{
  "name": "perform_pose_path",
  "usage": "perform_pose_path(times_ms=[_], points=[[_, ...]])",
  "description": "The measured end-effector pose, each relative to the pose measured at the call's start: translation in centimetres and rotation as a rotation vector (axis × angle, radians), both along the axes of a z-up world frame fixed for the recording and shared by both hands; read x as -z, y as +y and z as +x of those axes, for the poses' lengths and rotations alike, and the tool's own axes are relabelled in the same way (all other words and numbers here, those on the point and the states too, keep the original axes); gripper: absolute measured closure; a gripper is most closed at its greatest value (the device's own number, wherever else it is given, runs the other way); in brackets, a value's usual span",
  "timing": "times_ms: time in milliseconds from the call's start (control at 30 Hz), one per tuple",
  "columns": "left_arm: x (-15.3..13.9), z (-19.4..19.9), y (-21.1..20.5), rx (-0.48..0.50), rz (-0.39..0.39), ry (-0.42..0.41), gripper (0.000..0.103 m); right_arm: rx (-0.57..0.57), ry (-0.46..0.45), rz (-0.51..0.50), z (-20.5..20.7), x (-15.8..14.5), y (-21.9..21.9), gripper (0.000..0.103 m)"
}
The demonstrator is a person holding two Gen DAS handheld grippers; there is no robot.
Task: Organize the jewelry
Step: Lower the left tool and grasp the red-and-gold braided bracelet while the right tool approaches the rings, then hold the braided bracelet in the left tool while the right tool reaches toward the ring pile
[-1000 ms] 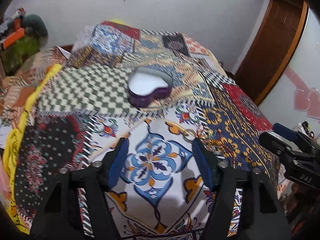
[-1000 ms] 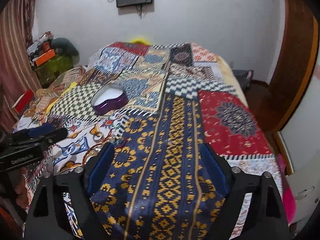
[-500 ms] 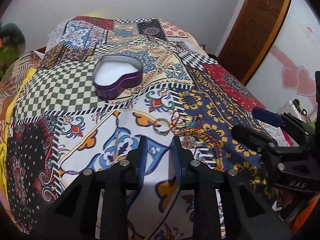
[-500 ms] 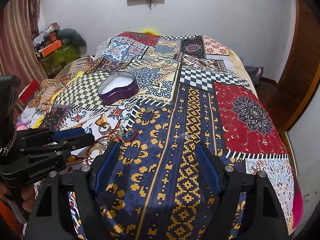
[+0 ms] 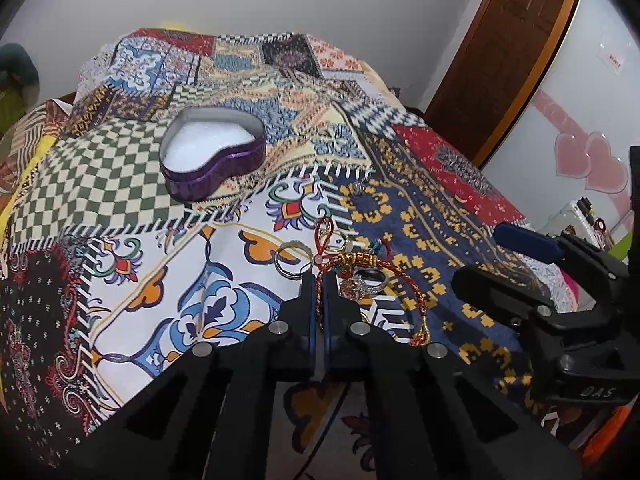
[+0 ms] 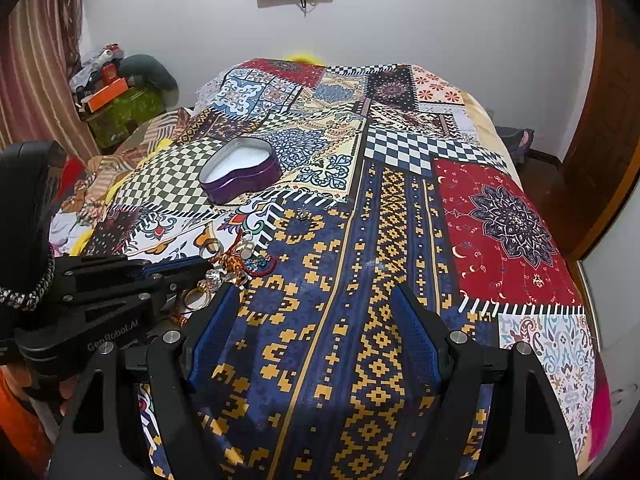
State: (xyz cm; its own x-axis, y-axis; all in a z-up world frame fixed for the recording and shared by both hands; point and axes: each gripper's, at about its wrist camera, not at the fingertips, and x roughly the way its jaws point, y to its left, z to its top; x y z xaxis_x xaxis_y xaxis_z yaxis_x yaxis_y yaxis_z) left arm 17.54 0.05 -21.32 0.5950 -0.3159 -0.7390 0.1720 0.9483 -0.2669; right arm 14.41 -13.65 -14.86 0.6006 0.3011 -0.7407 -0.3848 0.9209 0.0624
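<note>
Left tool (image 5: 319,280) amid tangled jewelry (image 5: 360,276)

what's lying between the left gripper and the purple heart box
In the left wrist view, a silver ring and loops of red and gold thread bracelet lie just beyond the left gripper; then bare patterned bedspread up to the heart box.

Bedspread (image 6: 360,280) lies bare around the jewelry pile (image 5: 352,276) — only the heart tin (image 5: 212,156) stands beyond.
</note>
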Motion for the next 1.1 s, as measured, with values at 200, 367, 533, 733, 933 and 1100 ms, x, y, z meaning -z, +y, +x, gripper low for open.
perform_pose_path(times_ms=[200,367,533,733,933,1100], points=[[-2.2,-1.6,1.7,-0.043,-0.012,-0.070,0.102,-0.016,0.000,0.003,0.1,-0.3,0.4,0.028],[-2.5,-2.6,3.5,-0.086,-0.009,-0.091,0.102,-0.050,0.018,0.014,0.6,-0.3,2.0,0.032],[-1.9,-3.1,4.7,-0.113,0.012,-0.093,0.102,-0.091,0.070,0.010,1.4,0.8,3.9,0.047],[-1.0,-3.3,5.6,-0.126,0.013,-0.090,0.102,-0.119,0.126,-0.021,1.8,2.1,5.2,0.050],[-0.7,-3.5,6.2,-0.145,-0.005,-0.089,0.102,-0.133,0.121,-0.067,2.1,2.3,6.0,0.076],[-1.1,-3.7,6.6,-0.163,-0.011,-0.099,0.102,-0.132,0.121,-0.060,2.1,2.1,5.7,0.095]])
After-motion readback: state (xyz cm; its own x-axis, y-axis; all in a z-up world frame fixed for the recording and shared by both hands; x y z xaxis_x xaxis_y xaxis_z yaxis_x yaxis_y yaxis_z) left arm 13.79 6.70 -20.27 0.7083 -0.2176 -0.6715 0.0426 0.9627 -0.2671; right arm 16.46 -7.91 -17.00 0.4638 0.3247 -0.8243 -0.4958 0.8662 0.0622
